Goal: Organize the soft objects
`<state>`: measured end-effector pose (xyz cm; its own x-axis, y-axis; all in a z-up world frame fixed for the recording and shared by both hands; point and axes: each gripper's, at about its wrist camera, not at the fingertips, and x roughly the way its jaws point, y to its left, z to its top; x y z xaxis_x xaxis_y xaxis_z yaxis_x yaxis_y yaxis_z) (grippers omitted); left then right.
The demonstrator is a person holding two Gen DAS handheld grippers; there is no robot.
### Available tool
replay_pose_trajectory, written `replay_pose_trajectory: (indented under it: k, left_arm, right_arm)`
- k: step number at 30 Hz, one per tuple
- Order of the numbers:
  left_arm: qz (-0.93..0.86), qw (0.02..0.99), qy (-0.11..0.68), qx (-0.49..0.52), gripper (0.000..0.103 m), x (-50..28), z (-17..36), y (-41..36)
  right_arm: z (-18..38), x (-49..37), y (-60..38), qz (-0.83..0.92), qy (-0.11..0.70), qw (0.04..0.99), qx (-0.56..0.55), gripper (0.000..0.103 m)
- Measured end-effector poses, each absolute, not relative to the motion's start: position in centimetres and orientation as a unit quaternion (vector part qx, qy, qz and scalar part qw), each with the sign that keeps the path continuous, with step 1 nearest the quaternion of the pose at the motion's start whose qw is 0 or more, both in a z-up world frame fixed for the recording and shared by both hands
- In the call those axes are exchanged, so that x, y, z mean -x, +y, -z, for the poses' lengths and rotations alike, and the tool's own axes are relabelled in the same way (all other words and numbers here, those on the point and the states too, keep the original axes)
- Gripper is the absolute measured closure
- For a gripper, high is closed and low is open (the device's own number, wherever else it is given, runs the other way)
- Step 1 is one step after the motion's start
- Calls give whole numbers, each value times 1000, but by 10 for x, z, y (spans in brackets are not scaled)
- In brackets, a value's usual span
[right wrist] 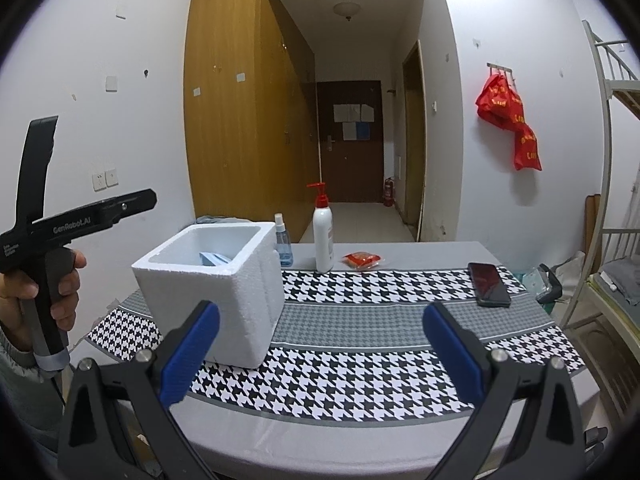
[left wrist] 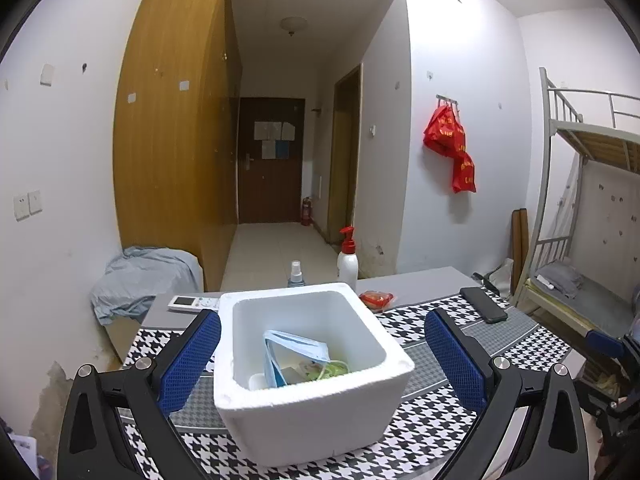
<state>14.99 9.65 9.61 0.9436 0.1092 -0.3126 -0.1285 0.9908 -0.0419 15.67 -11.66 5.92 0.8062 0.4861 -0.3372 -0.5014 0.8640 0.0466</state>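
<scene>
White-walled dorm room opening onto a hallway, wooden wardrobe [left wrist: 172,128] standing at left, bunk bed [left wrist: 588,184] at right. Bench [right wrist: 360,320] lying under a houndstooth-and-grey cloth, carrying everything in the foreground.

Going left to right in the left wrist view: crumpled pale blue cloth [left wrist: 140,280] draping over something beside the bench; white remote [left wrist: 194,303] lying at the far left edge of the bench; left gripper [left wrist: 320,352] hovering with jaws spread wide, one blue pad on either side of the foam box [left wrist: 312,392], not touching its walls. Sitting inside the box: a blue face mask [left wrist: 296,352] leaning against the inner wall, with a greenish item and small packets beneath it, too jumbled to name. Standing just behind the box: a small spray bottle [left wrist: 296,274] and a white pump bottle [left wrist: 347,258] with a red pump. Lying further right: a red packet [left wrist: 376,300], then a dark phone [left wrist: 482,304] near the bench's right edge.

Going across the right wrist view: a hand [right wrist: 44,284] gripping the handle of the left tool at far left; foam box sitting left of centre; right gripper [right wrist: 320,354] hovering over bare cloth, jaws spread wide and holding nothing. Red bags [right wrist: 510,116] hanging from wall hooks at right.
</scene>
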Motion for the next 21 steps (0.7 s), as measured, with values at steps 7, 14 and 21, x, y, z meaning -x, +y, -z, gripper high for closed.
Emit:
replay_pose_trajectory:
  k: [7, 14, 21]
  left_arm:
    - [-70, 986, 144, 36, 1, -128, -100, 88]
    - [-65, 989, 133, 27, 1, -105, -104, 74]
    - [-67, 990, 123, 23, 1, -80, -108, 66]
  right_arm:
    - [-64, -139, -125, -276, 160, 947, 22, 0]
    - [-68, -121, -132, -285, 144, 947, 27, 0]
    - [-68, -106, -134, -300, 131, 945, 26, 0]
